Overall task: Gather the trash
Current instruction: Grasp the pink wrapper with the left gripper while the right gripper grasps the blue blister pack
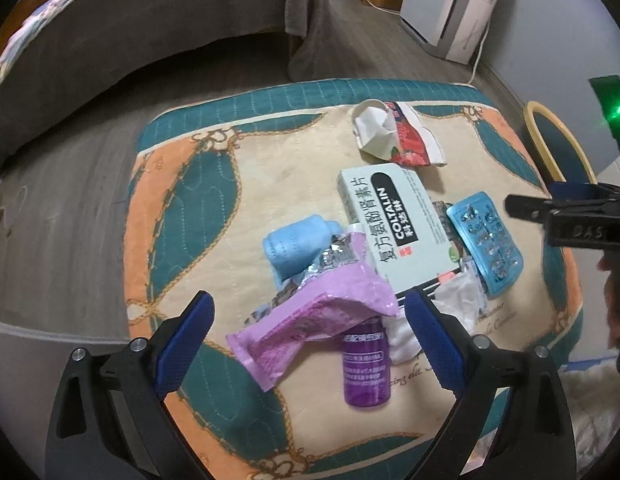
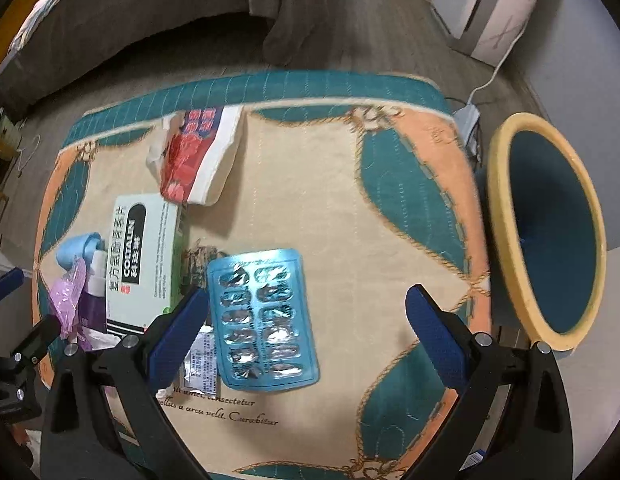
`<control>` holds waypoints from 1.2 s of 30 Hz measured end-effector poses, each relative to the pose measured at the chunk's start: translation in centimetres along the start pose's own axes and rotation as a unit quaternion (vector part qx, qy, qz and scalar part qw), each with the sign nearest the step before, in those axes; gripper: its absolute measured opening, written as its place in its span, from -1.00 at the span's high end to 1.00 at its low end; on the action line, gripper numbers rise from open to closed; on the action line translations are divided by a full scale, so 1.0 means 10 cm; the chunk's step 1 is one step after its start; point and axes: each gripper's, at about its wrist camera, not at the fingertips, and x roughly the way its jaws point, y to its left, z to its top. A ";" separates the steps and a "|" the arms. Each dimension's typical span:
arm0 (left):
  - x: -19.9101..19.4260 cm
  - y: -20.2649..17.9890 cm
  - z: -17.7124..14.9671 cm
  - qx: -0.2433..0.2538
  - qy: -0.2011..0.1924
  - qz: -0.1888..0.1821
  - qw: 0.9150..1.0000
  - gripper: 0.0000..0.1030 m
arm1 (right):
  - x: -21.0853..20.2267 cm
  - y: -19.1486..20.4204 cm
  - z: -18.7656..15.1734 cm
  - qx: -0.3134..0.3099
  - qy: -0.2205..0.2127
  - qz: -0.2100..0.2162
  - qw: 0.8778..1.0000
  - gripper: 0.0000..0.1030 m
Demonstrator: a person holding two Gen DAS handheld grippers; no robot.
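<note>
**Trash scattered on quilted desk, both grippers empty**

Left wrist view: the left gripper [image 1: 307,312] hangs above the near part of the desk [image 1: 269,184], its blue fingers [image 1: 434,344] spread wide and holding nothing. Below and between them lies a pink foil pouch [image 1: 310,320], overlapping the cap end of a purple bottle [image 1: 365,364]. A light blue roll [image 1: 293,244] sits just beyond the pouch. A Coltalin medicine box [image 1: 394,228] lies in the middle, with a blue blister pack [image 1: 484,240] beside it on the right. A red-and-white wrapper with crumpled tissue [image 1: 390,132] lies near the far edge. The right gripper [image 1: 550,216] enters from the right edge.

Right wrist view: the right gripper [image 2: 307,312] hovers over the blister pack [image 2: 261,320], fingers [image 2: 177,336] spread apart, nothing pinched. The medicine box [image 2: 145,260] lies left of the pack; the wrapper [image 2: 197,156] lies further back. A yellow-rimmed blue bin [image 2: 550,224] stands beside the desk's right edge.
</note>
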 end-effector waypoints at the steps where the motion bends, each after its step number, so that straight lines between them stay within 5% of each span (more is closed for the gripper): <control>1: 0.01 -0.02 0.00 0.003 0.000 0.000 1.000 -0.83 | 0.04 0.03 -0.01 -0.002 0.007 0.001 1.000 -0.89; 6: 0.12 -0.04 0.00 0.005 0.009 -0.001 1.000 -0.58 | 0.17 0.15 -0.01 -0.008 0.023 0.007 1.000 -0.88; 15: 0.23 -0.03 0.01 0.006 0.025 -0.013 1.000 -0.12 | 0.43 0.33 -0.07 -0.047 0.060 0.008 0.997 -0.54; 36: 0.08 -0.07 0.06 0.018 0.014 -0.030 0.999 0.25 | 0.39 0.31 -0.07 -0.063 0.058 0.023 0.996 0.12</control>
